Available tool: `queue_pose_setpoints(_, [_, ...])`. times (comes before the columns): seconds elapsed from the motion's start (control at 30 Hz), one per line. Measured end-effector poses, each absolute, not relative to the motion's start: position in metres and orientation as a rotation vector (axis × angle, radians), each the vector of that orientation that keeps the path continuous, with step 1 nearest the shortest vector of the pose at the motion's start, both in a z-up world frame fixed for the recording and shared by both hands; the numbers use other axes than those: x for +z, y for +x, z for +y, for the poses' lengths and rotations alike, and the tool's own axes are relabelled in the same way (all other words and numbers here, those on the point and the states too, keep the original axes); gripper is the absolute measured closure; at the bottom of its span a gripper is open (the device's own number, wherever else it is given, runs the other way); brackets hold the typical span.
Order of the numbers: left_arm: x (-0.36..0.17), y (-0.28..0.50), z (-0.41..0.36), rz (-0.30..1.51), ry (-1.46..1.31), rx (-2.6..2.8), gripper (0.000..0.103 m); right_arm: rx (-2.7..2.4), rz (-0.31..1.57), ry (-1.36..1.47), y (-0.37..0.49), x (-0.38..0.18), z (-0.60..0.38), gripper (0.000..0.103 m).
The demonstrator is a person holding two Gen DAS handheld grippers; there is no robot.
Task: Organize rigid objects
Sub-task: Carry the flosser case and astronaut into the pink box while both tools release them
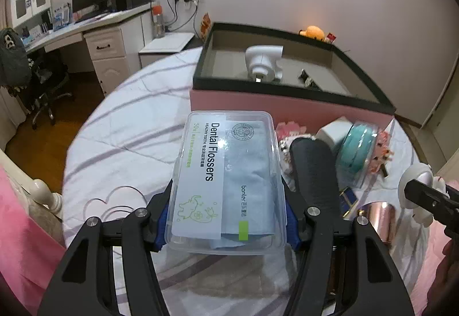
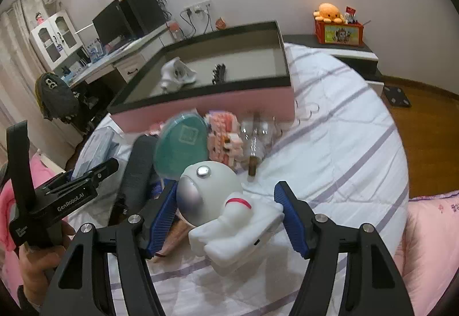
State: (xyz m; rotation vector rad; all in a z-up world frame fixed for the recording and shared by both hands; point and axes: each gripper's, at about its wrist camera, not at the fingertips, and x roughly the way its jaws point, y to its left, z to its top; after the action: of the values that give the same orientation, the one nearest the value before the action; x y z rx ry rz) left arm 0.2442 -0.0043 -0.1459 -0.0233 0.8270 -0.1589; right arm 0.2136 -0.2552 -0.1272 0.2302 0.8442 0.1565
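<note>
I have the left tool (image 1: 226,218) clamped on the clear dental flosser box (image 1: 226,175), its blue pads pressing both long sides, and the box sits lifted above the striped bedspread (image 1: 120,143). My right tool (image 2: 226,218) grips the white astronaut figure (image 2: 223,212): the left pad lies against its silver-visored helmet and the right pad against its body, with the figure tilted on its side between them. Beyond both tools, on the far part of the bed, stands the pink storage box (image 2: 206,103) with a dark rim; inside it I see a white device (image 2: 176,73) toward the left and a small dark item (image 2: 219,72) just right of it, too blurred to name. Between the tools and the pink box lies a cluster on the bedspread: a round teal container (image 2: 180,146), a black cylinder (image 2: 137,166) to its left, a pink blocky toy (image 2: 223,135) to its right, and a clear glass bottle (image 2: 254,138) farther right. In the right wrist view a hand (image 2: 40,267) holds the left tool's handle at the near left edge.
</note>
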Motion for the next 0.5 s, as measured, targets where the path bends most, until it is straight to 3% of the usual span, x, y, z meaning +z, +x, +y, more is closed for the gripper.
queue_pose_setpoints(0.5, [-0.076,0.271,-0.01,0.706,-0.015,-0.183,0.041,0.213,0.719,0.165,0.257,-0.063,-0.244,0.034])
